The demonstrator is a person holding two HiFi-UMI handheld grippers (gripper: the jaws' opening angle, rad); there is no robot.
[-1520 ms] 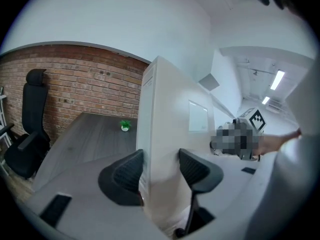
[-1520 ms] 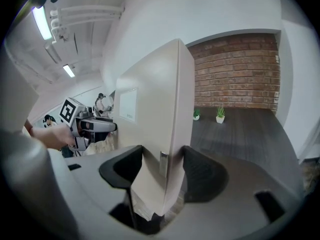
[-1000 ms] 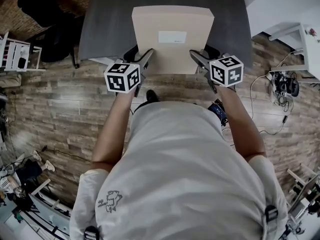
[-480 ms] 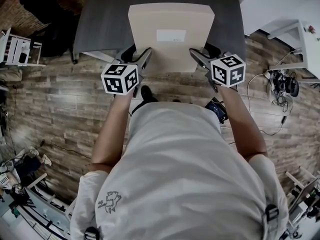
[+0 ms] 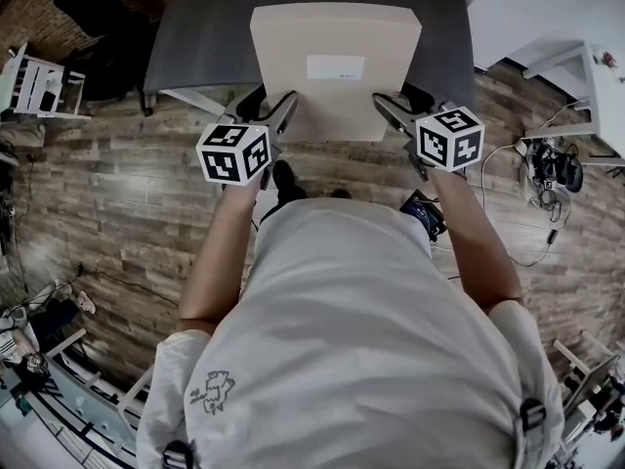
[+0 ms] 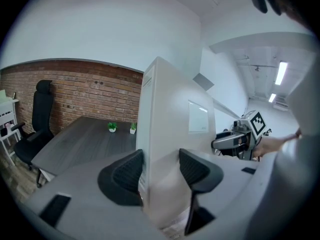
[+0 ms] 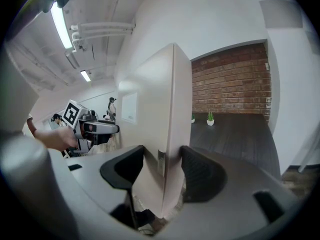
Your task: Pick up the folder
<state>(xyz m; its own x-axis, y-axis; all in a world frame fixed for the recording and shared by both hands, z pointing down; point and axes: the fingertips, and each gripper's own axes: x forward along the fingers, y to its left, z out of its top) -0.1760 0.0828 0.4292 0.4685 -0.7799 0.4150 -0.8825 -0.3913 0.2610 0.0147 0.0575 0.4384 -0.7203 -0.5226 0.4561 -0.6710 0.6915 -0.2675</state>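
The dark grey table (image 5: pixel 210 37) stands on a wood-plank floor (image 5: pixel 127 193). A brick wall (image 6: pixel 75 94) runs behind it, with a black office chair (image 6: pixel 35 119) at its left end. Two small potted plants (image 6: pixel 122 127) sit at the table's far edge. A white rack (image 5: pixel 39 86) stands on the floor to the left, and loose cables (image 5: pixel 552 164) lie to the right.

I have the folder (image 5: pixel 335 96), a thick beige one with a white label (image 5: pixel 335 67) on its broad face. It lies flat between my tongs. Its near end hangs out past the table's near edge and its far end is over the tabletop. My left gripper (image 6: pixel 159 169) is clamped on the near left corner and my right gripper (image 7: pixel 162 171) on the near right corner, the pads of each pressed against both faces.

From above, the plants are cut off at the top of the frame. My own body hides the floor under me. I cannot tell whether the folder's far edge touches the table.

Against a second ago, the folder sits a little higher in the head view and looks slightly larger. The plants have slid almost out of the top, and both grips look unchanged.
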